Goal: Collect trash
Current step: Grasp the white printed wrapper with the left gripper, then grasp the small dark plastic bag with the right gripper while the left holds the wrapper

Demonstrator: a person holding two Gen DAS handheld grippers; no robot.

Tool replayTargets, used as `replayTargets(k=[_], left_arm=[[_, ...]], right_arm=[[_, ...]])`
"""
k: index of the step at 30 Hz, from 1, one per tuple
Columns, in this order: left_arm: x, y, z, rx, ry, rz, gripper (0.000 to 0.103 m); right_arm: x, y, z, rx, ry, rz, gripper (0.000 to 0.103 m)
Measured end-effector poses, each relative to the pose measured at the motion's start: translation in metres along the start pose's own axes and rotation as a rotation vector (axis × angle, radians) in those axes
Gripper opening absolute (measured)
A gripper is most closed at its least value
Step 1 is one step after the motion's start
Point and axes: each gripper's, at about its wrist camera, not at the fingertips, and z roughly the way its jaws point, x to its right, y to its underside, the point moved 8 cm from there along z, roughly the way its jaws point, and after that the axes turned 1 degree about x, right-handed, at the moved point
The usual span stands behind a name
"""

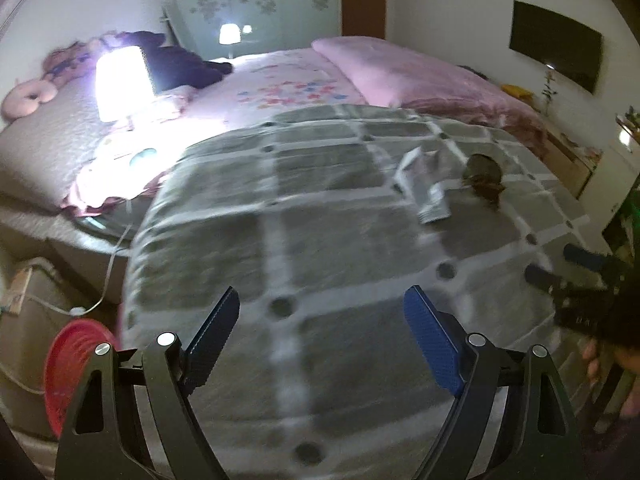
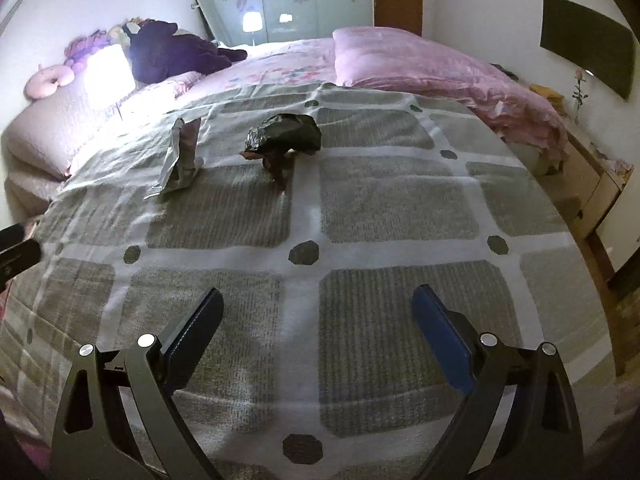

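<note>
Approach step: both left tongs (image 1: 320, 320) and right tongs (image 2: 318, 322) gape empty above the bed (image 2: 384, 216); next, reach the dark wrapper (image 2: 286, 136) and silver packet (image 2: 182, 160).

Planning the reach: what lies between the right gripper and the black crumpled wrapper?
Only bare grey checked blanket lies between the right gripper and the wrapper, as the right wrist view shows.

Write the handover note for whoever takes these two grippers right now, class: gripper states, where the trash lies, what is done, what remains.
Left gripper: open, empty, over the grey checked blanket.
Right gripper: open, empty, facing the trash.
Trash: silver wrapper and crumpled dark wrapper lie side by side on the blanket.
Done: nothing picked up.
Left: grasp both pieces. A red bin stands beside the bed.
</note>
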Motion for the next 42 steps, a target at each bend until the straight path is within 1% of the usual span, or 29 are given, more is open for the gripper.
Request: replayTargets(k=[3, 9, 13, 20, 22, 23, 24, 26, 27, 28, 30, 34, 42], left_arm=[[0.020, -0.015, 0.015, -0.015, 0.042, -0.008, 0.081], [0.049, -0.037, 0.045, -0.036, 0.088, -0.007, 0.081], [0.061, -0.050, 0.064, -0.032, 0.094, -0.008, 0.081], [0.074, -0.067, 0.090, -0.027, 0.098, -0.020, 0.079], [0.077, -0.069, 0.100, -0.045, 0.102, -0.024, 0.068], [0.077, -0.070, 0.103, -0.054, 0.099, -0.023, 0.066], [0.077, -0.070, 0.107, -0.063, 0.097, -0.022, 0.056], [0.074, -0.070, 0.108, -0.055, 0.079, -0.011, 0.044], [0.073, -0.070, 0.108, -0.056, 0.078, -0.005, 0.036], [0.072, -0.069, 0.106, -0.061, 0.090, -0.003, 0.031], [0.068, -0.066, 0.103, -0.065, 0.091, 0.001, 0.031], [0.054, -0.054, 0.092, -0.051, 0.055, 0.032, 0.031], [0.019, -0.019, 0.063, -0.048, -0.009, 0.013, 0.031]], right_arm=[[-0.003, 0.000, 0.000, -0.002, 0.003, -0.007, 0.093], [-0.001, 0.000, -0.001, 0.006, -0.023, 0.015, 0.094], [0.001, 0.000, -0.001, 0.006, -0.033, 0.018, 0.096], [0.000, -0.001, -0.001, 0.004, -0.030, 0.014, 0.096], [0.000, -0.001, -0.001, 0.004, -0.030, 0.013, 0.096], [0.001, -0.001, -0.001, 0.004, -0.031, 0.014, 0.096], [0.001, -0.001, -0.001, 0.004, -0.031, 0.015, 0.096], [0.001, -0.001, -0.001, 0.005, -0.034, 0.018, 0.096], [0.001, -0.001, -0.001, 0.006, -0.037, 0.020, 0.096], [0.001, -0.001, -0.002, 0.008, -0.040, 0.023, 0.096], [0.001, -0.002, -0.002, 0.010, -0.043, 0.027, 0.096], [0.001, -0.001, -0.002, 0.008, -0.040, 0.024, 0.096], [-0.004, 0.000, 0.002, -0.019, 0.000, -0.021, 0.097]])
